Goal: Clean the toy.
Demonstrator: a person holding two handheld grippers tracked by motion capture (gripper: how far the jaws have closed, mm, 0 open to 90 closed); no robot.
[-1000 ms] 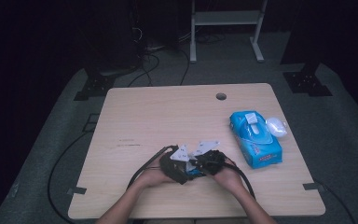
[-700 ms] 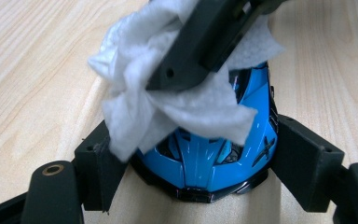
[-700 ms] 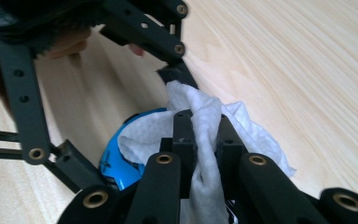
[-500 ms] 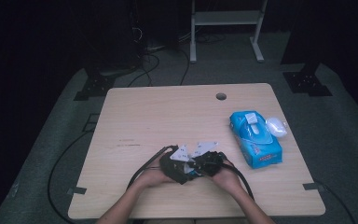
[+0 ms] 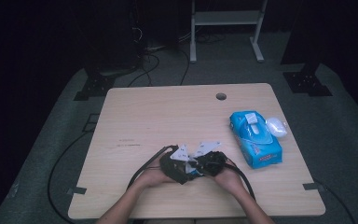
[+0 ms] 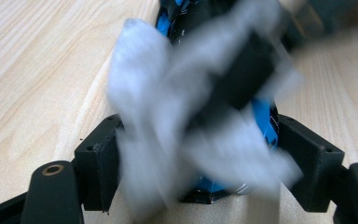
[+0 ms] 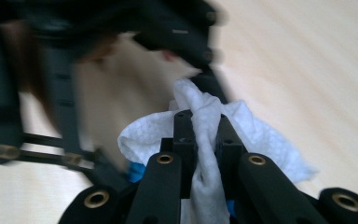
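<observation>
A white wipe (image 7: 205, 135) is clamped between the right gripper's (image 7: 204, 133) jaws; the left gripper's (image 6: 200, 154) jaws are closed around a small blue pack (image 6: 263, 116). Both are held together near the table's (image 5: 168, 112) front edge. A blue wipes pack (image 5: 255, 138), its flap seen closed, lies well to the right.

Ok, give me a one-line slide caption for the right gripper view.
Right gripper pinching a crumpled white wipe between its jaws above the wooden table, the left gripper blurred behind.
</observation>
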